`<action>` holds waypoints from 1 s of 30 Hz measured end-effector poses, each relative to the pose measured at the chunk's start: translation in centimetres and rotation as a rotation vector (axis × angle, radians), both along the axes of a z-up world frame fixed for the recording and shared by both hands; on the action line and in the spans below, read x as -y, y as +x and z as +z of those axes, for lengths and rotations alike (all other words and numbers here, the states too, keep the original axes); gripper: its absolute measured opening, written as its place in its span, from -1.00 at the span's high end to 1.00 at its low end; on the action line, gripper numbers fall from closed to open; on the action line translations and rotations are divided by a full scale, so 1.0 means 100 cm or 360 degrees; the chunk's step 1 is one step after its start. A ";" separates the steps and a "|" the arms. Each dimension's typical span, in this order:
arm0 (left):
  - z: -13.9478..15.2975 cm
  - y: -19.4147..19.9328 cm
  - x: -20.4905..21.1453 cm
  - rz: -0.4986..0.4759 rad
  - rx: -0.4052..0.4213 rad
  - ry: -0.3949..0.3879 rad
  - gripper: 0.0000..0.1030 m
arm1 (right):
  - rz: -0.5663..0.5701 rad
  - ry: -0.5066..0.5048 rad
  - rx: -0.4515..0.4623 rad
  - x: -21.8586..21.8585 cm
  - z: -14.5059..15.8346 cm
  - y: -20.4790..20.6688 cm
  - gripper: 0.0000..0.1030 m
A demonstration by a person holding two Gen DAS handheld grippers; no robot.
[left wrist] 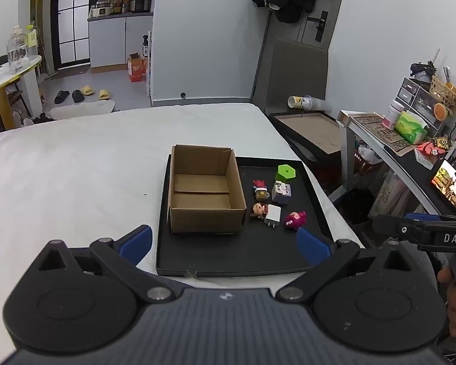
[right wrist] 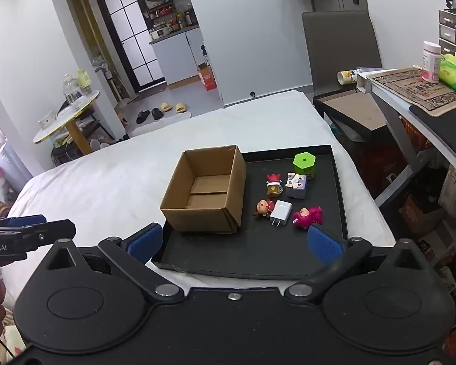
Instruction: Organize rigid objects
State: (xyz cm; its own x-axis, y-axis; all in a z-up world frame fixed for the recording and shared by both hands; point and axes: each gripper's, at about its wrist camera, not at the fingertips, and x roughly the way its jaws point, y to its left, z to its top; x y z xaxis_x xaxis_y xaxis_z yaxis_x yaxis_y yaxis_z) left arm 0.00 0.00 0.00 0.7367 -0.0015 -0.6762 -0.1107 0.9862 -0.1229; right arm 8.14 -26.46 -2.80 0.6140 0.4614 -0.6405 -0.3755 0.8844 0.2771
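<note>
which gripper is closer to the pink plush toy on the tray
Right, though only slightly. The right gripper has one fingertip just short of the pink plush toy; the left gripper sits further left, facing the cardboard box.

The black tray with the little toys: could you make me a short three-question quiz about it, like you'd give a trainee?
1. True or false: the cardboard box on the black tray already holds a toy.
2. Which item lies between the lying doll figurine and the pink plush toy?
A. green hexagonal container
B. white charger plug
C. purple block toy
3. Fill in: both the left gripper and the right gripper have their jaws ____.

Key: 1 false, the box is empty; 2 B; 3 open.
</note>
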 end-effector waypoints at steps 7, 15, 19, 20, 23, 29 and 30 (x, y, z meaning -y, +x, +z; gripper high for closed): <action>0.001 -0.001 0.000 -0.0014 0.0013 -0.0022 -0.96 | -0.0001 -0.0011 0.0006 0.000 0.001 -0.004 -1.00; 0.002 -0.003 0.001 -0.0015 0.0015 -0.0017 -0.96 | 0.0001 -0.0032 0.0003 -0.006 0.001 -0.002 -1.00; 0.002 -0.002 -0.001 -0.0010 0.0005 -0.0029 -0.96 | 0.0000 -0.0043 -0.0002 -0.005 0.000 0.000 -1.00; 0.002 -0.002 -0.001 -0.0008 0.0001 -0.0031 -0.96 | 0.0003 -0.0048 0.0001 -0.005 0.000 0.000 -1.00; 0.001 -0.002 -0.002 -0.0006 -0.0006 -0.0034 -0.96 | 0.0013 -0.0061 -0.0006 -0.007 0.001 0.000 -1.00; 0.002 -0.005 -0.006 0.0014 0.0008 -0.0038 -0.96 | 0.0028 -0.0061 -0.0011 -0.010 0.001 -0.001 -1.00; 0.003 -0.005 -0.006 0.0020 0.0008 -0.0040 -0.96 | 0.0029 -0.0063 -0.0012 -0.011 0.001 -0.001 -1.00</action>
State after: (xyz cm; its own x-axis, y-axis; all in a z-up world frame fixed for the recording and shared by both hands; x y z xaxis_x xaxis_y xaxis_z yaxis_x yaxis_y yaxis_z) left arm -0.48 0.65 0.25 0.7400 -0.0093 -0.6725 -0.1225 0.9813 -0.1484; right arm 8.01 -25.38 -2.68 0.6007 0.4470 -0.6629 -0.3900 0.8876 0.2452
